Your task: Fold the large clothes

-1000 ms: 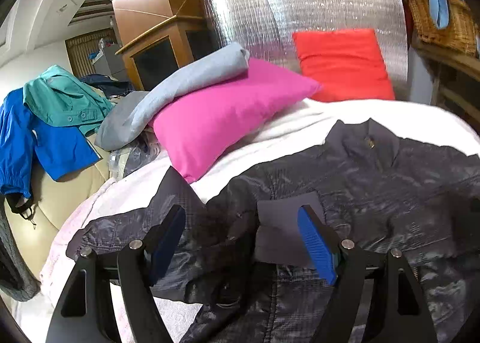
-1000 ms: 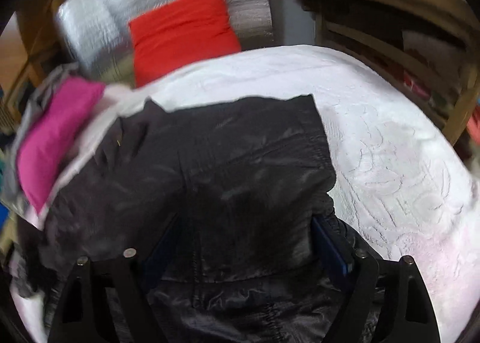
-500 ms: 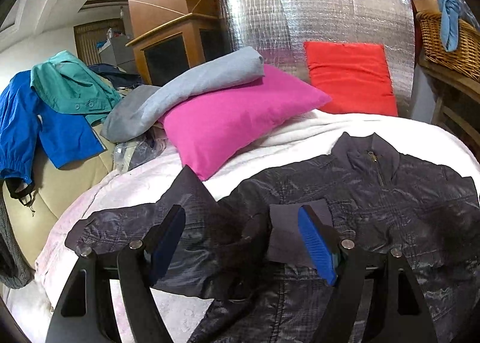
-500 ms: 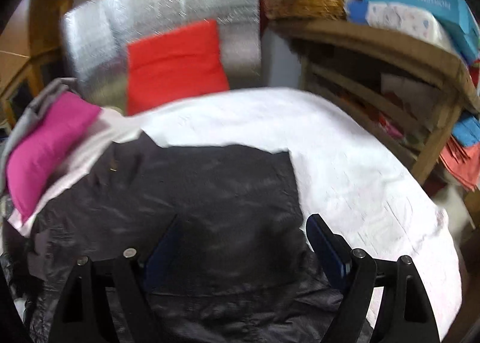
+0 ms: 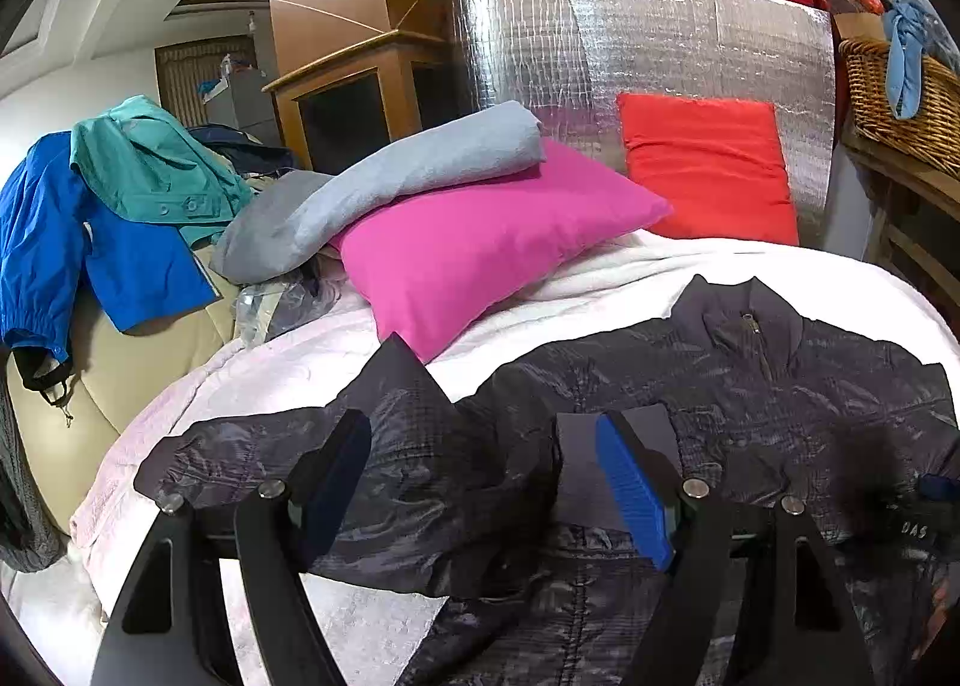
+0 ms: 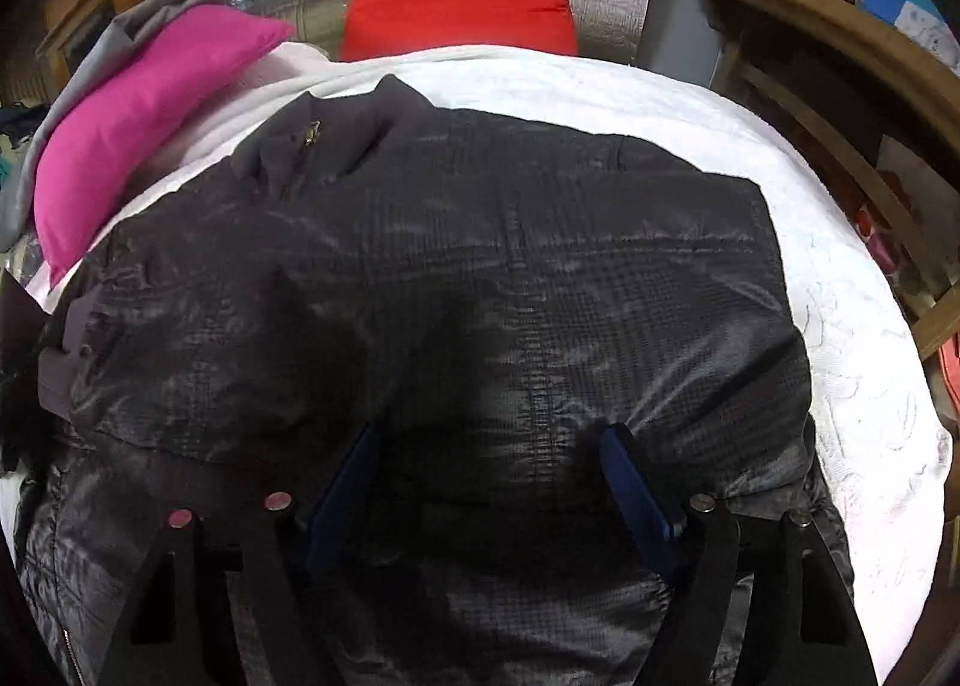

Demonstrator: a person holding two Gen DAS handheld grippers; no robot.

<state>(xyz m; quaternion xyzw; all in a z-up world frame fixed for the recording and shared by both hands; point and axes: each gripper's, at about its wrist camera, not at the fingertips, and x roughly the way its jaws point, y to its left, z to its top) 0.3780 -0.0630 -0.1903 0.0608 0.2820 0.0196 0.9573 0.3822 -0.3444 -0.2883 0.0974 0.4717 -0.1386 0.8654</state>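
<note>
A dark grey quilted jacket [image 5: 750, 386] lies spread on a white bedspread [image 5: 288, 368], collar and zip toward the pillows. Its left sleeve [image 5: 336, 446] is bunched and folded over near the left gripper. My left gripper [image 5: 480, 476] is open and empty, just above the crumpled sleeve. In the right wrist view the jacket [image 6: 480, 278] fills the middle, with its right sleeve folded in across the body. My right gripper [image 6: 489, 482] is open and empty, low over the jacket's lower half.
A pink pillow [image 5: 480, 242] with a grey folded cloth [image 5: 384, 188] on it and a red pillow [image 5: 708, 164] sit at the bed's head against a silver panel [image 5: 630, 44]. Blue and teal jackets [image 5: 90, 218] hang at left. A wicker basket [image 5: 900, 86] and wooden shelves [image 6: 840, 86] stand at right.
The left gripper has pulled back and up a little from the sleeve. The right gripper has swung left and dropped closer over the jacket body. Both stayed open.
</note>
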